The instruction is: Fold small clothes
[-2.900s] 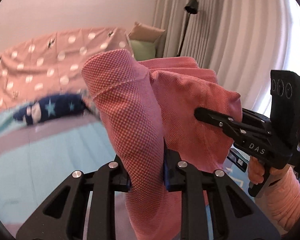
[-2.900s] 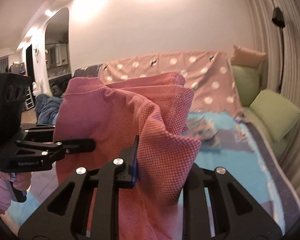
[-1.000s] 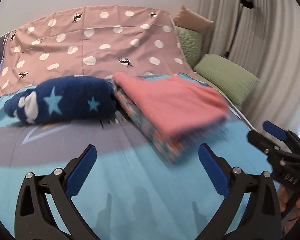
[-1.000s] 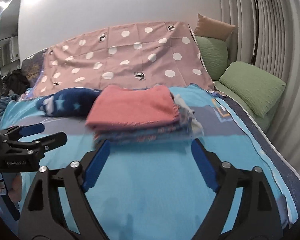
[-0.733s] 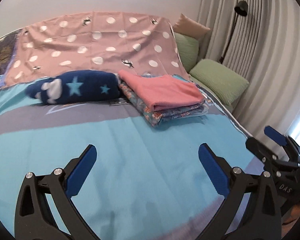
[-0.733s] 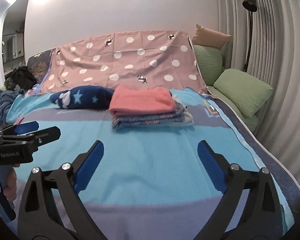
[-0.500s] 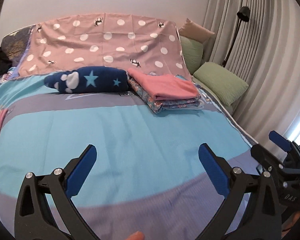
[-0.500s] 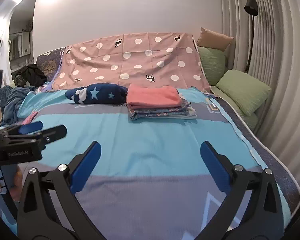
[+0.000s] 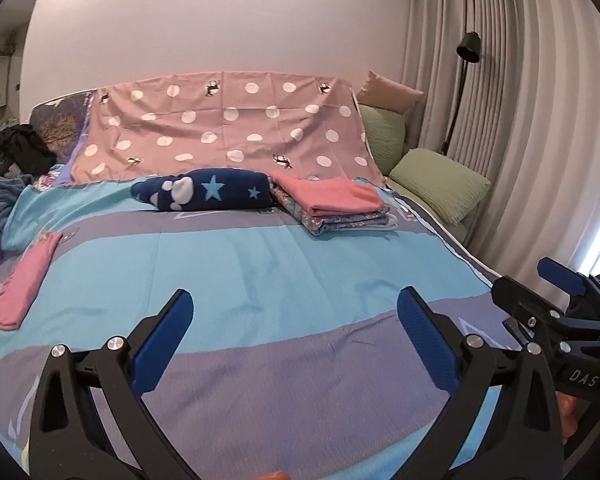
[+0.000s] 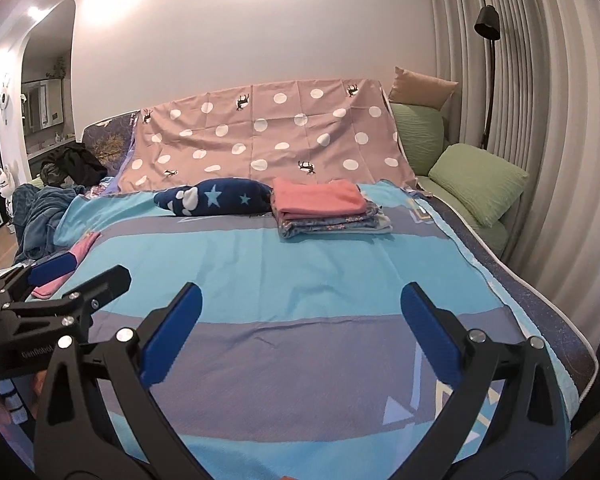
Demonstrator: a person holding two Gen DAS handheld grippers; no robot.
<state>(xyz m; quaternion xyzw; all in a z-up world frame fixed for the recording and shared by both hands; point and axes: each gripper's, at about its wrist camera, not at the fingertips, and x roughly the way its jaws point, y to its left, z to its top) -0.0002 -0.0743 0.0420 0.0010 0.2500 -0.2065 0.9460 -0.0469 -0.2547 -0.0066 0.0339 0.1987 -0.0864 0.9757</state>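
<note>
1. A bed spread with a striped blue and grey-purple cover (image 9: 260, 264) fills both views, with a dotted pink sheet (image 9: 236, 124) draped over the head end and green pillows (image 9: 440, 184) by the curtain.
2. The task's things: a folded salmon-pink garment (image 9: 328, 197) tops a small stack of folded clothes (image 10: 332, 222) at the far right of the bed, touching a navy star-print roll (image 9: 208, 194). One more pink garment (image 9: 24, 280) lies flat near the bed's left edge, apparently the next piece to fold.
3. The left gripper (image 9: 296, 336) and the right gripper (image 10: 300, 328) both hover over the near, bare part of the cover, fingers spread wide with nothing between them.
4. To do the step well, I judge the left gripper should swing toward the loose pink piece, approach low, and pinch one corner only. The right should take the matching corner, so the cloth lifts without bunching.
5. The left wrist view shows the loose pink garment whole. In the right wrist view the other gripper's arm hides most of it. That view alone shows the doorway (image 10: 46, 80) and the blue blanket heap (image 10: 40, 216) on the left.
</note>
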